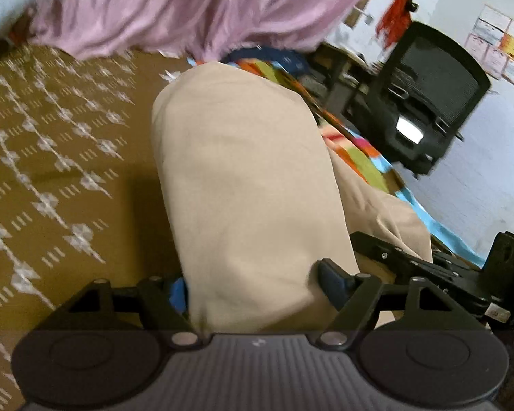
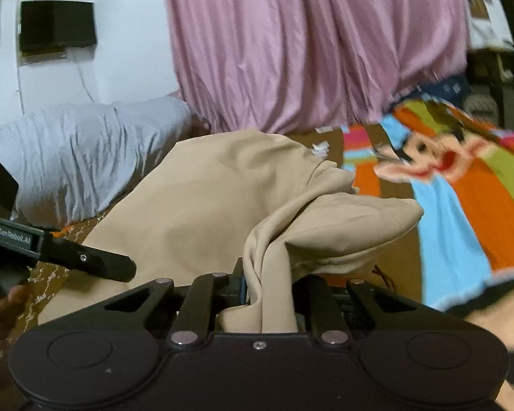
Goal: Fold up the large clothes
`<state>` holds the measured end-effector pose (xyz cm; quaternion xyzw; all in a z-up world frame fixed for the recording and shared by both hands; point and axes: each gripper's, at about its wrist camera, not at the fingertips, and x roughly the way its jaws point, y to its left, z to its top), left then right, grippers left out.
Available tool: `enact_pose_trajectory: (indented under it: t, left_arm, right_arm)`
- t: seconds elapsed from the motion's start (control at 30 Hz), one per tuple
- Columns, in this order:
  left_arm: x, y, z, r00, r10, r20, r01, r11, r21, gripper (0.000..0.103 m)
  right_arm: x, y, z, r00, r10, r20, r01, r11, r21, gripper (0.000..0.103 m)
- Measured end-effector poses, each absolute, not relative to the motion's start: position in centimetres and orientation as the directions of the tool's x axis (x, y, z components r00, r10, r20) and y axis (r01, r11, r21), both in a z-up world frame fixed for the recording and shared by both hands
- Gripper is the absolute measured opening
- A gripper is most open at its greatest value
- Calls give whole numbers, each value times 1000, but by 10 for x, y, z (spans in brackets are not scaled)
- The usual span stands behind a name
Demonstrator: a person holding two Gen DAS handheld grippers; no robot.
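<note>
A large beige garment (image 1: 243, 178) lies lengthwise over the bed, running away from me. My left gripper (image 1: 253, 291) has the garment's near end bunched between its fingers, which stand apart with cloth between them. In the right wrist view the beige garment (image 2: 202, 212) is folded over, with a bunched edge held in my right gripper (image 2: 270, 294), shut on it. The left gripper's black body (image 2: 68, 257) shows at the left of the right wrist view; the right gripper's body (image 1: 428, 267) shows at the lower right of the left wrist view.
A brown patterned bedspread (image 1: 51, 157) covers the bed. A colourful cartoon blanket (image 2: 462, 185) lies to the right. A pink curtain (image 2: 308, 44) hangs behind. A grey pillow (image 2: 85, 157) sits at the left. A black office chair (image 1: 428, 102) stands beside the bed.
</note>
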<state>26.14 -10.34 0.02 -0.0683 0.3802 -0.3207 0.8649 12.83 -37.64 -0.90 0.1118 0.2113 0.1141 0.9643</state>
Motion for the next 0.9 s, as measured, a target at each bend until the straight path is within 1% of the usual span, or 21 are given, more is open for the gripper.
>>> enact_pose_trajectory:
  t: [0.1, 0.17, 0.27, 0.33, 0.37, 0.4, 0.47, 0.53, 0.57, 0.6, 0.63, 0.7, 0.77, 0.87, 0.9]
  left_arm:
    - [286, -86, 5, 540, -555, -633, 473, 822, -318, 79]
    - [305, -78, -1, 552, -508, -662, 443, 851, -283, 80]
    - [332, -72, -25, 529, -427, -733, 386, 891, -240, 81]
    - [342, -61, -43, 504, -439, -744, 325, 894, -307, 83]
    - [343, -55, -48, 508, -454, -732, 301, 890, -342, 85]
    - [342, -50, -51, 515, -468, -718, 296, 883, -363, 86]
    - [335, -49, -51, 536, -457, -709, 297, 889, -348, 89]
    - [327, -50, -48, 551, -435, -712, 292, 900, -324, 94]
    - [323, -51, -45, 558, -426, -713, 286, 905, -316, 97]
    - [319, -50, -42, 563, -418, -713, 284, 908, -308, 97]
    - [315, -50, -38, 571, -406, -714, 281, 913, -295, 97]
    - [306, -49, -28, 590, -376, -715, 273, 926, -262, 98]
    - [292, -50, -18, 616, -336, -712, 254, 941, -225, 98]
    - [263, -52, 0, 665, -307, -681, 235, 951, -200, 101]
    - [256, -53, 6, 682, -294, -669, 221, 956, -195, 102]
  right_arm:
    - [167, -359, -6, 887, 283, -365, -173, 936, 305, 15]
    - [192, -347, -8, 882, 290, -371, -170, 931, 324, 15]
    - [229, -329, -20, 857, 299, -419, -162, 929, 332, 14]
    - [247, -321, -32, 831, 287, -477, -145, 938, 314, 14]
    - [251, -317, -37, 824, 271, -497, -136, 947, 291, 17]
    - [253, -315, -41, 821, 252, -512, -126, 955, 268, 24]
    - [254, -321, -44, 819, 235, -524, -102, 958, 269, 28]
    - [250, -328, -45, 815, 235, -530, -89, 954, 287, 31]
    - [248, -331, -45, 815, 227, -533, -85, 957, 278, 35]
    - [246, -334, -45, 815, 218, -536, -81, 960, 268, 39]
    - [243, -335, -45, 815, 213, -539, -76, 961, 266, 41]
    - [237, -340, -42, 820, 186, -542, -51, 966, 253, 57]
    - [229, -343, -36, 827, 150, -541, -27, 973, 227, 61]
    - [213, -348, -23, 846, 137, -516, -26, 976, 217, 74]
    - [205, -350, -18, 855, 134, -502, -29, 977, 211, 76]
